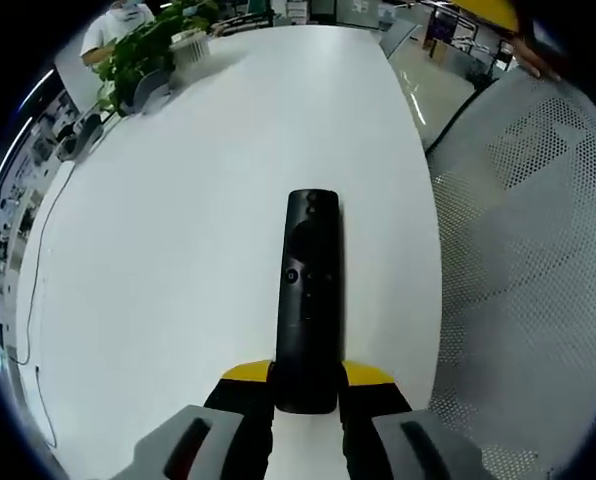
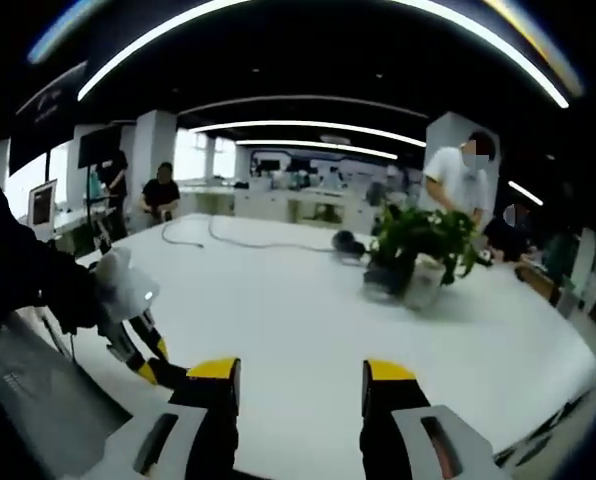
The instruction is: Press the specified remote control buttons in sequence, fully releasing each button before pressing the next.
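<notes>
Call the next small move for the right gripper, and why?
Probably swing the right gripper toward the remote and bring its buttons into sight. The left gripper clamps the remote's near end over the white table, while the right one stands open, facing the potted plant.

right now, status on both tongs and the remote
Left tongs shut on remote, held over white table. Right tongs open, empty. Potted plant far across table, nothing in the way.
</notes>
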### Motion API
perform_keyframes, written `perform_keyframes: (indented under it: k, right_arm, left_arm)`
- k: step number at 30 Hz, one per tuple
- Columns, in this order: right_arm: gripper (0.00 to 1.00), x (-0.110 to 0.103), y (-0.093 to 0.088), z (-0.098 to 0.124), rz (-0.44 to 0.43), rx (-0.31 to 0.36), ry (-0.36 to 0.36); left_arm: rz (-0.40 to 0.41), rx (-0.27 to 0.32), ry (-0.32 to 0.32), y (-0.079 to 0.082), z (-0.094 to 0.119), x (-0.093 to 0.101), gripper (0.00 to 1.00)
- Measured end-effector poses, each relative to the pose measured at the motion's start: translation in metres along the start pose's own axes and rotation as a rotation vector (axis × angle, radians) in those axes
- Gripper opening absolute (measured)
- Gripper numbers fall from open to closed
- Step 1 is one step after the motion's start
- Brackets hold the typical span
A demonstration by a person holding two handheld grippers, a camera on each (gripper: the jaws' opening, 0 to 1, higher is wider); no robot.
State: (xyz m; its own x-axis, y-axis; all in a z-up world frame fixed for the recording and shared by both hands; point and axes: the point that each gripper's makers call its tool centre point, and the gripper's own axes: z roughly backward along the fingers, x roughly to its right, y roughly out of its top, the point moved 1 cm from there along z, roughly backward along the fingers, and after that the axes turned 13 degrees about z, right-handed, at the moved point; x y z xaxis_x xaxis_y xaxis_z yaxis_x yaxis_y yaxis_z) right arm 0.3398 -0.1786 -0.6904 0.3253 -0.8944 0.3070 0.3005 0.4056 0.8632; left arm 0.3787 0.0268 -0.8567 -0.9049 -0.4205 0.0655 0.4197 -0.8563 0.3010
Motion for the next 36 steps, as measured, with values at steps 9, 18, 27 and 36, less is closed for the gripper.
perform_keyframes:
  k: [9,18,27,36]
  right_arm:
    - [0.44,0.004,-0.001,0.000,-0.004,-0.001,-0.019]
    - [0.42,0.006,-0.001,0.001,-0.013,0.004,-0.035]
    - [0.40,0.008,-0.004,0.000,-0.015,-0.017,-0.047]
    - [0.38,0.009,-0.007,0.000,-0.011,-0.038,-0.054]
  left_arm:
    - [-0.027,-0.051,0.008,0.004,-0.001,-0.028,0.24]
    - [-0.034,-0.058,0.006,0.007,0.000,-0.048,0.24]
    - [-0.037,-0.061,0.007,0.014,-0.001,-0.073,0.24]
    - [-0.033,-0.066,0.008,0.021,-0.001,-0.094,0.24]
